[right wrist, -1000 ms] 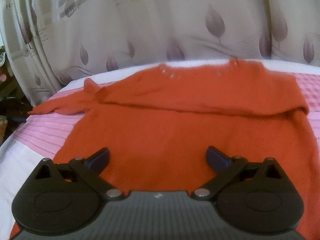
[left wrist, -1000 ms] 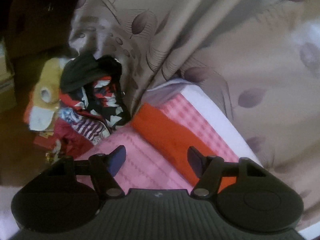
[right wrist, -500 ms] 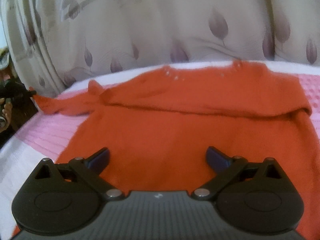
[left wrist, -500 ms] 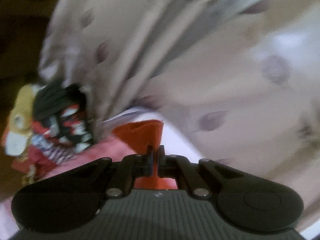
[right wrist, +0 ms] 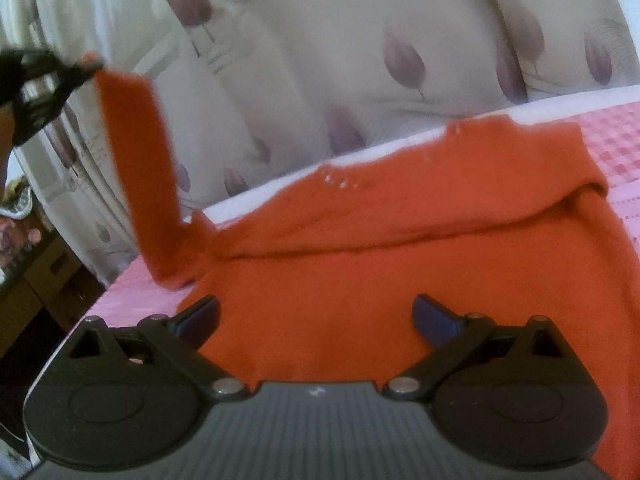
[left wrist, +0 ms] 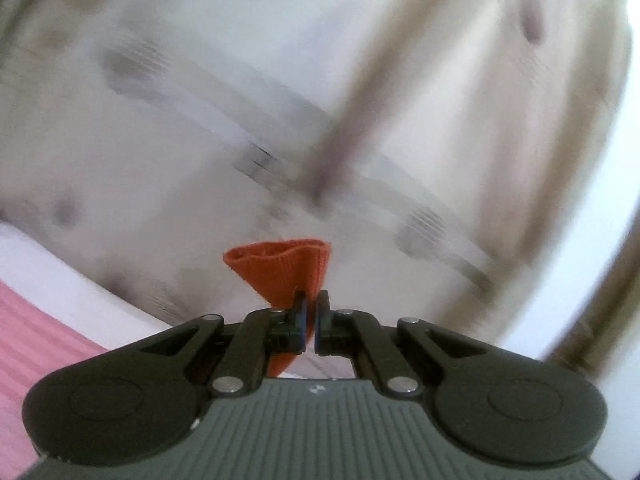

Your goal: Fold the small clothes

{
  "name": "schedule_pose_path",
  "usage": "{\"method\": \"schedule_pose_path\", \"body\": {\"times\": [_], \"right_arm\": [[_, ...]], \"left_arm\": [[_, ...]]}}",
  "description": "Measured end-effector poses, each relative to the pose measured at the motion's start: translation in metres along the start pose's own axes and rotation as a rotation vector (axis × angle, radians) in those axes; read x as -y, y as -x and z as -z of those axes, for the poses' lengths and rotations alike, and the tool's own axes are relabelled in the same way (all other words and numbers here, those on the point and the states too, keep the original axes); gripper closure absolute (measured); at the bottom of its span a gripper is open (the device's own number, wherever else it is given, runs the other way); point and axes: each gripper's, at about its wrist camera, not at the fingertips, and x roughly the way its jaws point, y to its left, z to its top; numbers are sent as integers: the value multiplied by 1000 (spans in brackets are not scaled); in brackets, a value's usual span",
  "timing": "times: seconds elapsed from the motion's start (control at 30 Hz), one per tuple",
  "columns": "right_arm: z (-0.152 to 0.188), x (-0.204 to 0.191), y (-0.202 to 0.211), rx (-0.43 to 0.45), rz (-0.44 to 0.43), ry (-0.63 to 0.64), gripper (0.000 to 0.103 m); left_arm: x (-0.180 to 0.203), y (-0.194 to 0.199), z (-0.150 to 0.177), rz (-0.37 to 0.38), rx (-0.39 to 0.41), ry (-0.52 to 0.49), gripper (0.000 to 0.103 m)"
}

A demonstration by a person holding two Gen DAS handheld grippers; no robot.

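Observation:
An orange knit sweater (right wrist: 400,272) lies spread on the pink bed cover (right wrist: 616,152), its top part folded down. My left gripper (left wrist: 311,312) is shut on the cuff of the sweater's sleeve (left wrist: 288,268) and holds it up in the air. In the right wrist view the left gripper (right wrist: 80,68) shows at the upper left with the sleeve (right wrist: 140,168) hanging from it down to the sweater. My right gripper (right wrist: 316,314) is open and empty, low over the sweater's lower body.
A pale curtain with purple leaf print (right wrist: 400,60) hangs right behind the bed. The bed's white edge (right wrist: 380,148) runs along it. Brown furniture (right wrist: 40,280) stands off the bed's left side.
My left gripper closed on the sleeve cuff and lifted it high off the bed, swinging toward the curtain. My right gripper stayed open over the sweater, tilting slightly.

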Motion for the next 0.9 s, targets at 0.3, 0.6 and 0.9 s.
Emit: {"method": "schedule_pose_path", "body": {"times": [0.3,0.6,0.9], "right_arm": [[-2,20,10,46,-47,-98,0],[0,58,23,140,-97,-308,0],[2,62,28,161,-100,-317,0]], "left_arm": [[102,-125,88,135,-272,-101,101],[103,-183,172,205,-403,-266,78],[29,-76,170,24,-56,-230,1]]}}
